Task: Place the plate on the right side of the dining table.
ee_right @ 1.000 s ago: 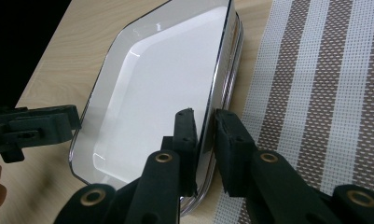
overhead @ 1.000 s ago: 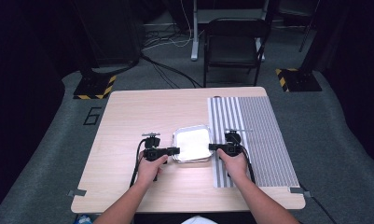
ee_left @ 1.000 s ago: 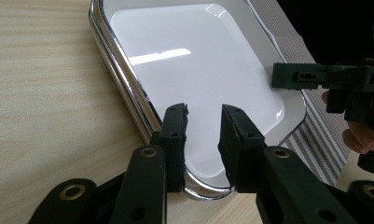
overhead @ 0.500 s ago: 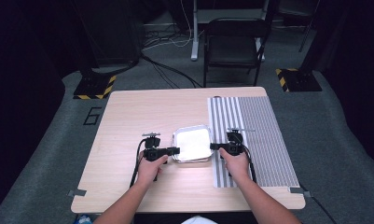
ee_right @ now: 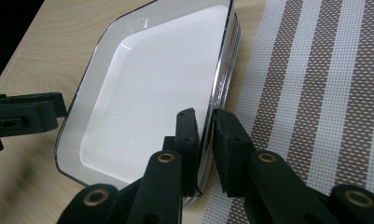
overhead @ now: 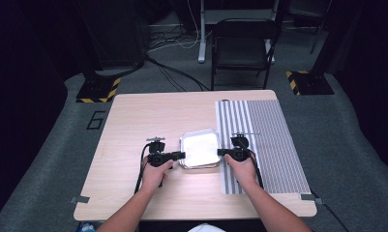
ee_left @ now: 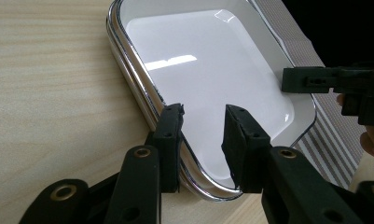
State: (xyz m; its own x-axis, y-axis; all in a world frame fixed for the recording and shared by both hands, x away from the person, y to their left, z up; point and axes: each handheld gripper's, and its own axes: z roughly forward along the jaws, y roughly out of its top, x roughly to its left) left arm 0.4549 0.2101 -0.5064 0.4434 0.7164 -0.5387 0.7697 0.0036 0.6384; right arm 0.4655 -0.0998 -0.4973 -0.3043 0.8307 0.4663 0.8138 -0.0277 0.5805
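Observation:
A white square tray with a chrome rim lies on the wooden table, its right edge on a striped mat. My left gripper is at the tray's left edge. In the left gripper view its jaws straddle the tray's rim with a clear gap on the inner side; they have just been opening. My right gripper is at the right edge, and in the right gripper view its jaws pinch the tray's rim. Each gripper view also shows the opposite gripper across the tray.
The brown-and-white striped mat covers the right part of the table. A black folding chair stands beyond the far edge, with cables on the grey floor around it. Both forearms come in from the near edge.

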